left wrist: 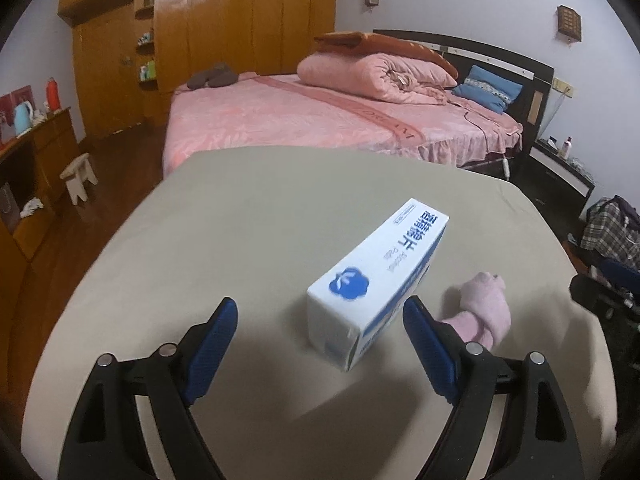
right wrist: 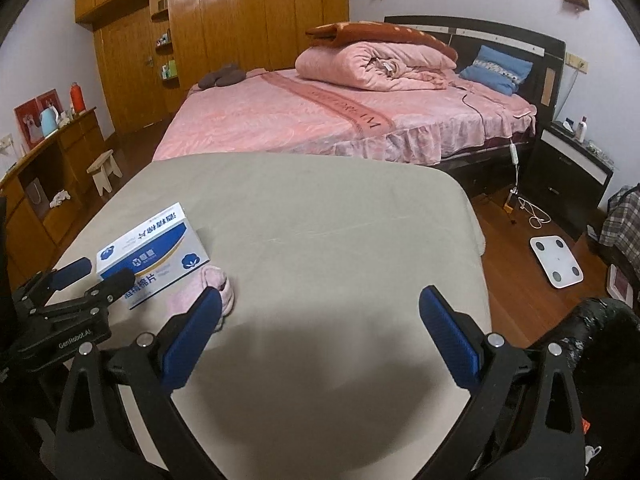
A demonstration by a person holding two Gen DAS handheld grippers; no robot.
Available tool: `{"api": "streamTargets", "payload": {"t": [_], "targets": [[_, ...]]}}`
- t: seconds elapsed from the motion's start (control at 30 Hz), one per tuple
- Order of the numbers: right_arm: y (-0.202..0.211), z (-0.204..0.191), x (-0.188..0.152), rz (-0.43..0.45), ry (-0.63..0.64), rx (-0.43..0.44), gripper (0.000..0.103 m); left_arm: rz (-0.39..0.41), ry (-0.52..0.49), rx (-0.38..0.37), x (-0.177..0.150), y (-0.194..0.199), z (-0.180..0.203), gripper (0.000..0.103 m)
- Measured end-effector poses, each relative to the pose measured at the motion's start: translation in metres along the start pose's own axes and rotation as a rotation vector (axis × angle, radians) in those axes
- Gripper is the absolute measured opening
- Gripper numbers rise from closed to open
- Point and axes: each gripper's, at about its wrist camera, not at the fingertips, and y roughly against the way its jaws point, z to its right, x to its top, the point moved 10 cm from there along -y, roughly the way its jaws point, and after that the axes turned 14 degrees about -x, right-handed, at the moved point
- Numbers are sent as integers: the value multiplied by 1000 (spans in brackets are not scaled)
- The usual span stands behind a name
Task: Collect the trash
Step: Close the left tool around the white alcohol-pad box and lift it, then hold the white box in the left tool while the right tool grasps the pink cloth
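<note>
A white and blue cardboard box point(left wrist: 376, 280) lies on the beige table point(left wrist: 248, 220). A pink sock point(left wrist: 486, 308) lies just right of it, touching or nearly so. My left gripper point(left wrist: 320, 312) is open, its fingers on either side of the box's near end, not closed on it. In the right wrist view the box point(right wrist: 152, 252) and the sock point(right wrist: 218, 286) lie at the left, with the left gripper point(right wrist: 94, 272) at the box. My right gripper point(right wrist: 320, 304) is open and empty over bare table point(right wrist: 340, 240), its left fingertip beside the sock.
A bed with pink bedding point(right wrist: 320, 120) stands behind the table. A wooden wardrobe point(right wrist: 240, 12) lines the back wall. A white scale point(right wrist: 556, 260) and cables lie on the floor at the right. A small stool point(right wrist: 104, 172) and a low cabinet point(right wrist: 44, 184) stand at the left. A black bag point(right wrist: 608, 328) shows at the right edge.
</note>
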Motion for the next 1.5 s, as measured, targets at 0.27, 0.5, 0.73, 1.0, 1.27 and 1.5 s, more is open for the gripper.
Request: {"api": "streamTargets", "payload": {"t": [0.27, 0.5, 0.73, 1.0, 1.27, 1.5], "targets": [[-5, -1, -4, -8, 7, -1, 96, -27, -22, -63, 7, -18, 8, 67], [-5, 2, -5, -9, 2, -2, 96, -27, -38, -88, 8, -20, 20, 43], [-6, -7, -6, -11, 10, 15, 96, 8, -3, -46, 7, 0, 5, 29], [-5, -24, -10, -19, 25, 37, 96, 12, 2, 18, 0, 21, -16, 30], [-2, -23, -9, -14, 30, 32, 96, -11, 23, 34, -1, 5, -20, 53], [-3, -27, -8, -12, 38, 41, 96, -3, 35, 31, -3, 10, -25, 29]]}}
